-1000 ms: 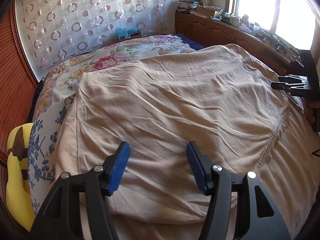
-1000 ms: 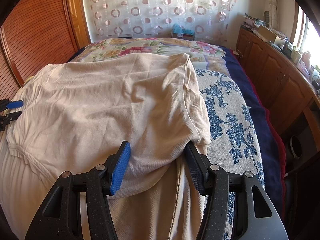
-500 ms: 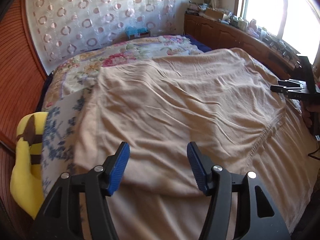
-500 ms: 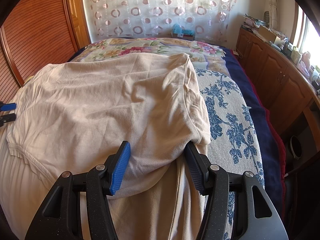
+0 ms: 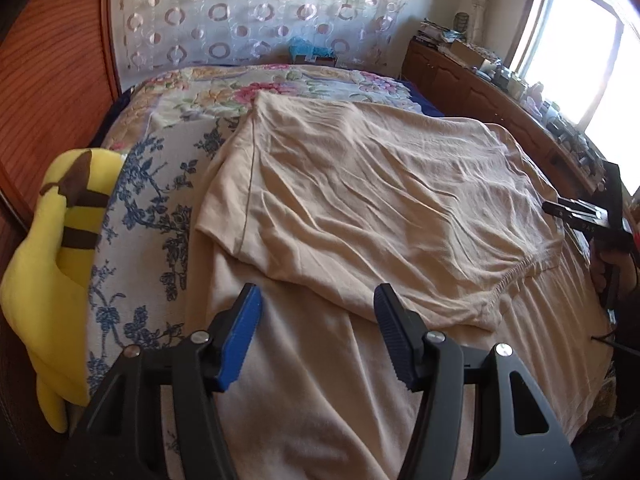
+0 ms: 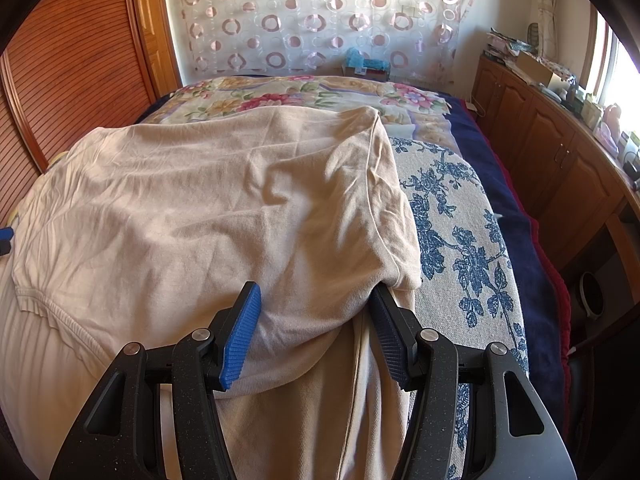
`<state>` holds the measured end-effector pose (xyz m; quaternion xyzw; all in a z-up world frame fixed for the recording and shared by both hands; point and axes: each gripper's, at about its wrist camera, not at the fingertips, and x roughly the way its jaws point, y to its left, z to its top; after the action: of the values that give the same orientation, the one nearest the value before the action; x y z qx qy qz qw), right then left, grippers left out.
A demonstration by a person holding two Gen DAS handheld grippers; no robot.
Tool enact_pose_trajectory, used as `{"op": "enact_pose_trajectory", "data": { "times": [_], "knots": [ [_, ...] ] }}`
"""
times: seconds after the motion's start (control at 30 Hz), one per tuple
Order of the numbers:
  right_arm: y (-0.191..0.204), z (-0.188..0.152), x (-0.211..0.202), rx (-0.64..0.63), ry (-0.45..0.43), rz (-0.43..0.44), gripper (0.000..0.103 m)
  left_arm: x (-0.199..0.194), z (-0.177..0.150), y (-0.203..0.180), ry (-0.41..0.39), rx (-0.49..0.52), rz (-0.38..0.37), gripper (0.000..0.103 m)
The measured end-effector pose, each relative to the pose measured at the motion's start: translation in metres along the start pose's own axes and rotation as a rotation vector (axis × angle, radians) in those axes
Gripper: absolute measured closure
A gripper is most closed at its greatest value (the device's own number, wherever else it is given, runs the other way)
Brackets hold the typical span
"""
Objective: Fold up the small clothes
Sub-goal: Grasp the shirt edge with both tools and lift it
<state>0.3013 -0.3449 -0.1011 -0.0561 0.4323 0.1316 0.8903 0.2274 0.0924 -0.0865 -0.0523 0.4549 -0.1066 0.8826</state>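
We hold both tongs spread: the left tongs (image 5: 316,332) grip nothing and hover low in frame, while the right tongs (image 6: 314,328) straddle, perhaps touching, the beige garment's (image 6: 208,208) folded edge, ready to pinch; it lies mid-frame on the bed (image 6: 460,216)

Left gripper (image 5: 316,328) jaws spread wide, holding nothing, right gripper (image 6: 314,324) jaws likewise parted, both pointing forward

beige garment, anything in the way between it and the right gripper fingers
Nothing visible blocks it. The beige garment lies flat on the bed, its near edge already between the open right gripper fingers. The left gripper is open too, unobstructed.
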Motion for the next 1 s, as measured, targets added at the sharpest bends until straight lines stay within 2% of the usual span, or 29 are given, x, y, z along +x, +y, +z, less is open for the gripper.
{"op": "enact_pose_trajectory", "data": {
  "times": [0.27,0.33,0.43,0.53,0.63,0.7,0.73,0.83,0.93,1.0],
  "knots": [
    [0.001,0.000,0.000,0.000,0.000,0.000,0.046,0.016,0.021,0.011,-0.016,-0.020,-0.009,0.044],
    [0.001,0.000,0.000,0.000,0.000,0.000,0.046,0.019,0.028,0.023,-0.031,-0.066,0.011,0.046],
    [0.000,0.000,0.000,0.000,0.000,-0.001,0.046,0.020,0.032,0.030,-0.042,-0.100,-0.018,0.050],
    [0.000,0.000,0.000,0.000,0.000,-0.001,0.046,0.022,0.031,0.024,-0.040,-0.059,0.015,0.061],
    [0.001,0.000,0.000,0.000,0.000,0.000,0.046,0.022,0.028,0.019,-0.049,-0.031,0.029,0.086],
    [0.001,0.000,-0.001,0.000,-0.001,-0.001,0.046,0.021,0.027,0.017,-0.053,-0.020,0.010,0.095],
    [0.001,0.000,-0.001,-0.001,-0.002,-0.003,0.048,0.019,0.027,0.015,-0.057,-0.007,0.011,0.097],
    [0.002,-0.001,-0.003,-0.015,-0.013,-0.010,0.073,0.007,0.027,0.006,-0.098,0.026,0.004,0.099],
    [0.008,-0.002,-0.008,-0.065,-0.033,-0.038,0.093,-0.004,0.028,-0.004,-0.128,0.056,0.010,0.101],
    [0.011,-0.002,-0.014,-0.081,-0.049,-0.029,0.098,-0.013,0.029,-0.008,-0.149,0.068,0.008,0.101]
  ]
}}
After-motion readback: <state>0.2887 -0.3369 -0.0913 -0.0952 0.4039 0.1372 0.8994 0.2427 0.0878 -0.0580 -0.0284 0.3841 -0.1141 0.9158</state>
